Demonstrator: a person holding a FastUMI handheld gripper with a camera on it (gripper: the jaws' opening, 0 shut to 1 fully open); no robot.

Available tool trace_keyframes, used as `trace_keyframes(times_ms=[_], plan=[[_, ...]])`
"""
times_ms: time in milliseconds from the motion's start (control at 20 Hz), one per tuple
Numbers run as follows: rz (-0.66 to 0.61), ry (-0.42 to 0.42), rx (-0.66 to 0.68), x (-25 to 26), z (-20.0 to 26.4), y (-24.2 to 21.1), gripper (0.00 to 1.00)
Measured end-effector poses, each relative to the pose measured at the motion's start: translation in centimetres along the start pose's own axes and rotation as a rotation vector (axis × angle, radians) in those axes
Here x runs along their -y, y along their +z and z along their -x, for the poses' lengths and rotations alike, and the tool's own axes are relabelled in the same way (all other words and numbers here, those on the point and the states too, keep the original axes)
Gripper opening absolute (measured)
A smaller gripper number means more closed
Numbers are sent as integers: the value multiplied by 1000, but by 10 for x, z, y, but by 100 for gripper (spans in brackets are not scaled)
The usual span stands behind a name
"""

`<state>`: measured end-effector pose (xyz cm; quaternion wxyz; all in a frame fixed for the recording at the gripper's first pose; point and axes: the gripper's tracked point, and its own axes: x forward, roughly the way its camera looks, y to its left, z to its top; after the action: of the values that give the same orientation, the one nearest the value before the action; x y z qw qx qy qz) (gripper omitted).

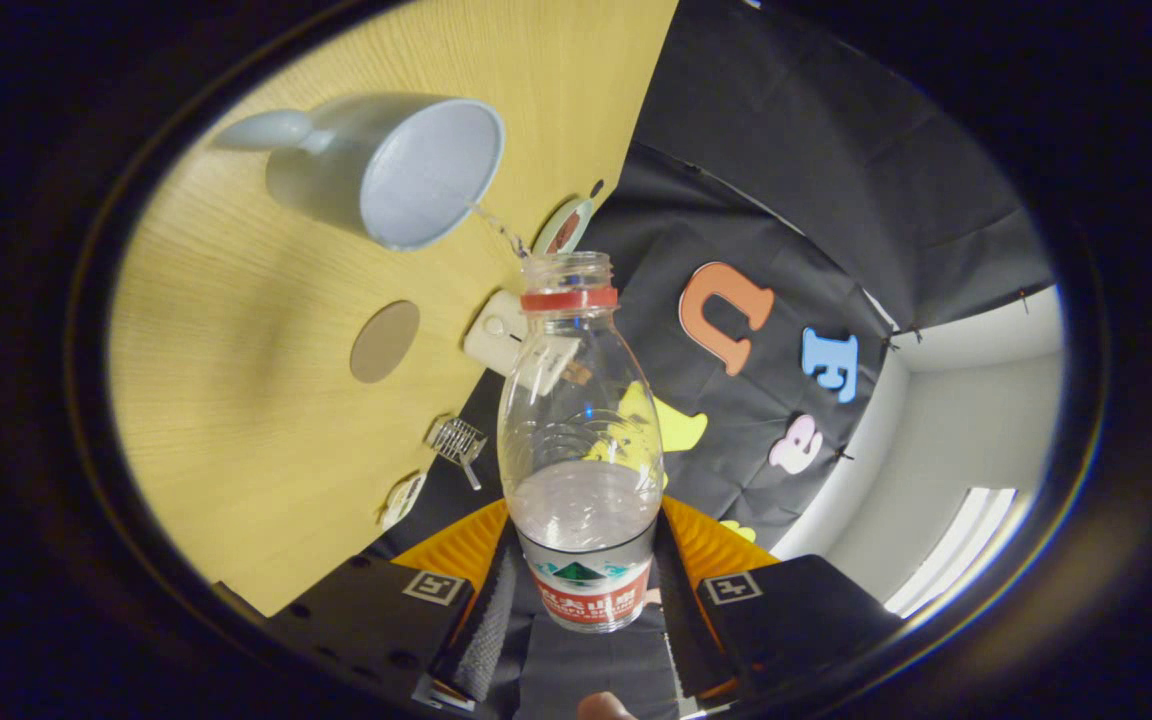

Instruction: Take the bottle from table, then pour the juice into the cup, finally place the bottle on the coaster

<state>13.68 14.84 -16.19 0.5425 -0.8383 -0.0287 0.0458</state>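
My gripper point(581, 590) is shut on a clear plastic bottle point(576, 420) with a red neck ring and no cap, holding it by its labelled lower part between the two fingers. The whole view is rolled, so the bottle is tipped over. A thin stream of liquid point(498, 228) runs from the bottle's mouth into the grey cup point(406, 170), which stands on the wooden table point(236, 400) just beyond the mouth. Some clear liquid still sits low in the bottle. A round brown coaster point(385, 341) lies on the table beside the cup, apart from it.
Along the table's far edge lie a white rounded device point(496, 335), a small round disc point(563, 227), a metal clip point(457, 440) and a small white tag point(403, 497). Black cloth hangs behind the table. A light wall and a window point(956, 545) are off to one side.
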Motion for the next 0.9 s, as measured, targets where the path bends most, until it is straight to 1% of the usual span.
trace_keyframes(times_ms=[250, 450, 650, 800, 900], plan=[[20, -6, 4, 6, 0, -1, 72], [8, -8, 6, 4, 2, 0, 72], [-50, 23, -5, -4, 2, -3, 72], [-133, 80, -14, -17, 5, -5, 72], [-203, 102, -19, -23, 7, -5, 72]])
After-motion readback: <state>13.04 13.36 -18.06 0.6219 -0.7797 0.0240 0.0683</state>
